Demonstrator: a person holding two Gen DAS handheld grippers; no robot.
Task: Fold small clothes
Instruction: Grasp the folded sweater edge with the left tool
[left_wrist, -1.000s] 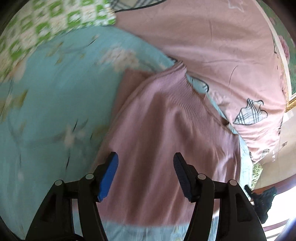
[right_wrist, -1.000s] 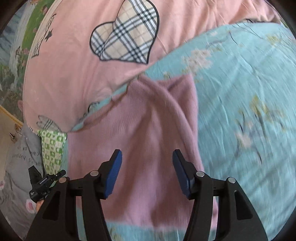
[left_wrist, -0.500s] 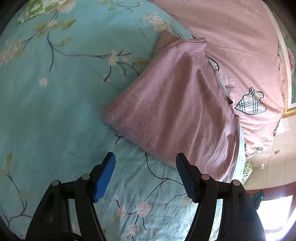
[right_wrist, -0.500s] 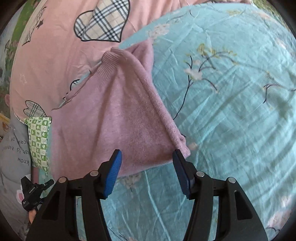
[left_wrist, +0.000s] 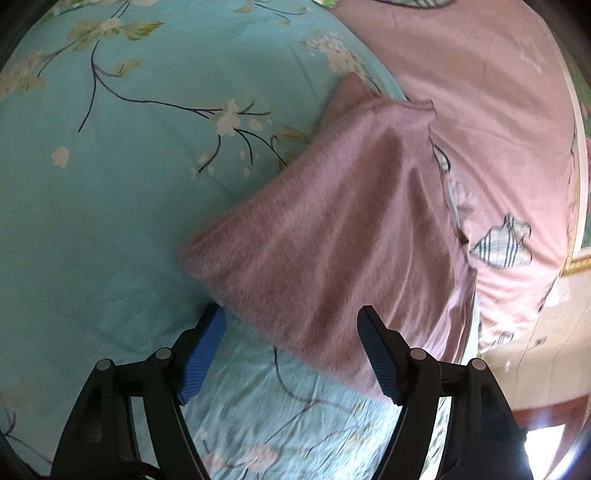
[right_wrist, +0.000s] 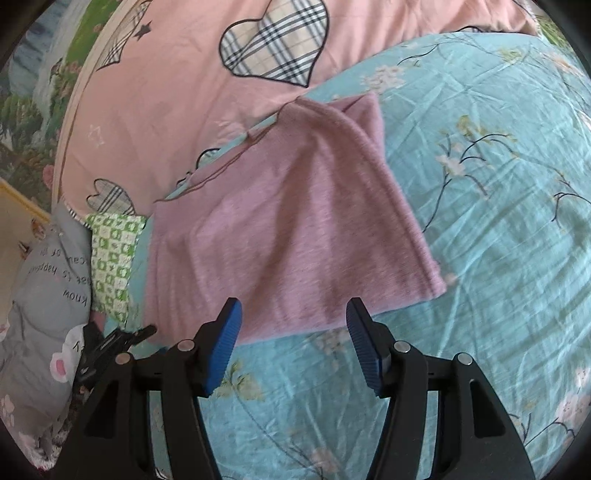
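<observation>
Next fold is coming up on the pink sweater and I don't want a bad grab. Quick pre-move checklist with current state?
1. Left tongs empty, jaws opening: ok.
2. Right tongs empty, jaws opening: ok.
3. Folded pink knitted sweater lies on the turquoise floral bedsheet, free of both tongs: ok.
4. Sweater's near edge between each pair of tongs: not ok, both sit just short of it.
5. Fold tidy: not ok, a corner pokes out at the far end beside the pink heart-print quilt.
6. Layers underneath aligned: cannot tell.
</observation>
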